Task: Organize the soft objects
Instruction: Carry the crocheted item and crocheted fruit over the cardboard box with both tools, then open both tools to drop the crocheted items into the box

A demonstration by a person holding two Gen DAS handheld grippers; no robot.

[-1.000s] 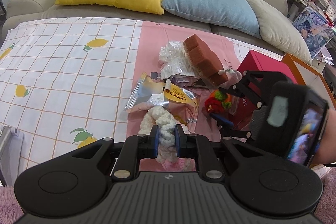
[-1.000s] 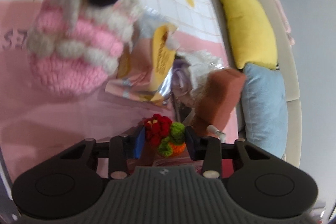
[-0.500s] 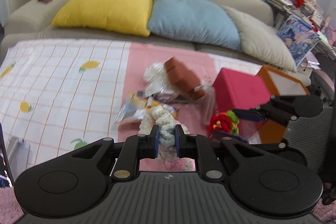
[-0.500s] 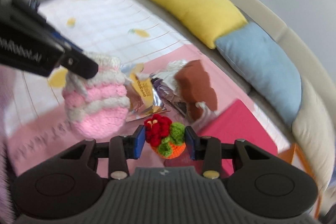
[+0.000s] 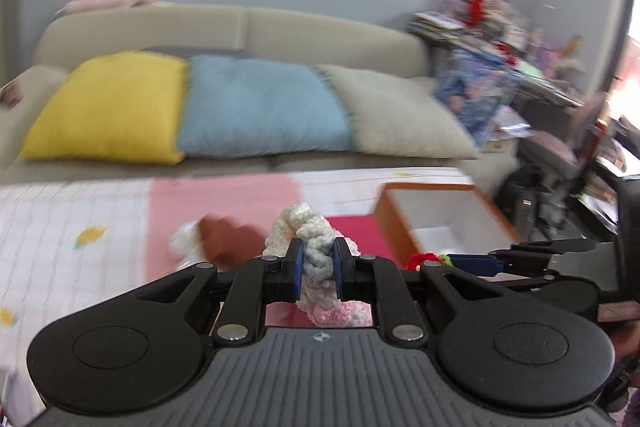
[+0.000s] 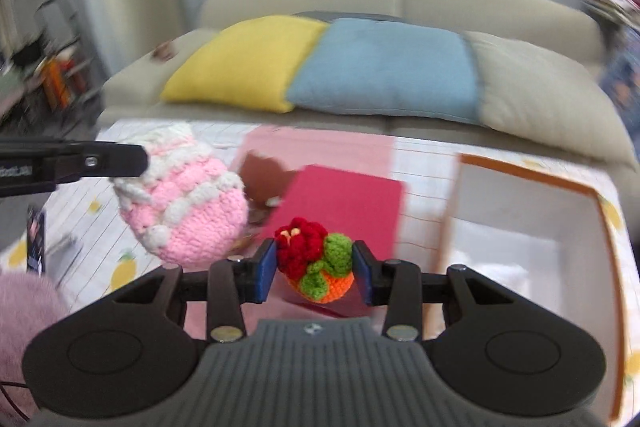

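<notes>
My left gripper (image 5: 315,269) is shut on the white rim of a pink and white knitted pouch (image 5: 308,235), held above the table; the pouch (image 6: 184,203) hangs at the left of the right wrist view. My right gripper (image 6: 314,273) is shut on a small crocheted toy (image 6: 316,263), red, green and orange, lifted above a red box (image 6: 344,199). The toy (image 5: 426,259) and the right gripper (image 5: 472,263) show at the right of the left wrist view. An open orange box with a white inside (image 6: 528,223) stands to the right, also in the left wrist view (image 5: 436,211).
A brown soft block (image 5: 228,235) and a white crinkled bag (image 5: 182,241) lie on the pink and lemon-print cloth (image 5: 80,227). A sofa with yellow (image 5: 108,107), blue (image 5: 260,107) and beige cushions stands behind. Cluttered shelves (image 5: 500,39) stand at the right.
Both grippers have lifted and tilted up with their objects, so the views now look across the table at the sofa. The open orange box has come into view.
</notes>
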